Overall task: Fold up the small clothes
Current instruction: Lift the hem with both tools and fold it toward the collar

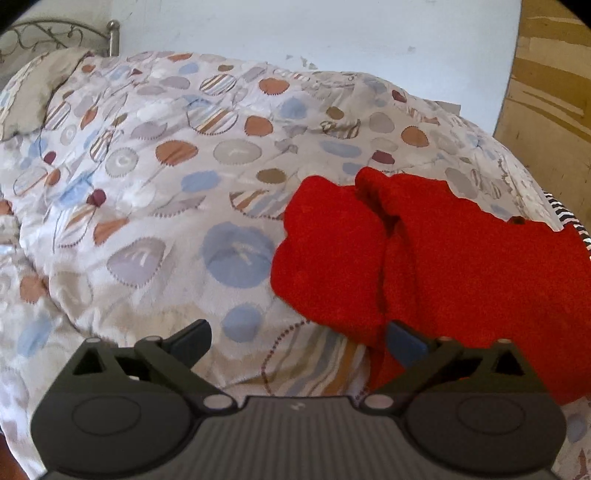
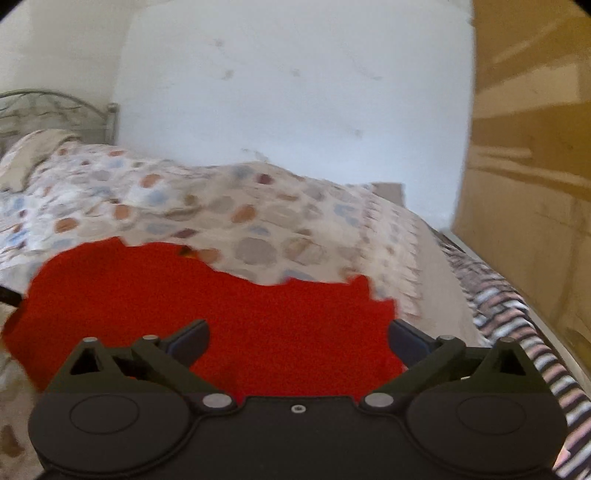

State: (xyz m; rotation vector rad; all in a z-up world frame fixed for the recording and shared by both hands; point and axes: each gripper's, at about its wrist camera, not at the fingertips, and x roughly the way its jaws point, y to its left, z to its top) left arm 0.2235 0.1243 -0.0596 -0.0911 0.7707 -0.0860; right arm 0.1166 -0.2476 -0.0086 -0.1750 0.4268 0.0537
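A red garment [image 1: 424, 258] lies crumpled on the patterned quilt [image 1: 166, 184], with a deep fold down its middle. My left gripper [image 1: 297, 341] is open and empty above the quilt, its right finger at the garment's near left edge. In the right wrist view the red garment [image 2: 221, 314] spreads wide just ahead of and under my right gripper [image 2: 297, 339], which is open and empty. That view is blurred.
The bed fills both views, with a pillow [image 1: 33, 96] and a metal headboard [image 1: 55, 33] at the far left. A white wall [image 2: 295, 92] stands behind. A wooden panel [image 2: 528, 166] stands at the right, beside a striped sheet edge [image 2: 524, 332].
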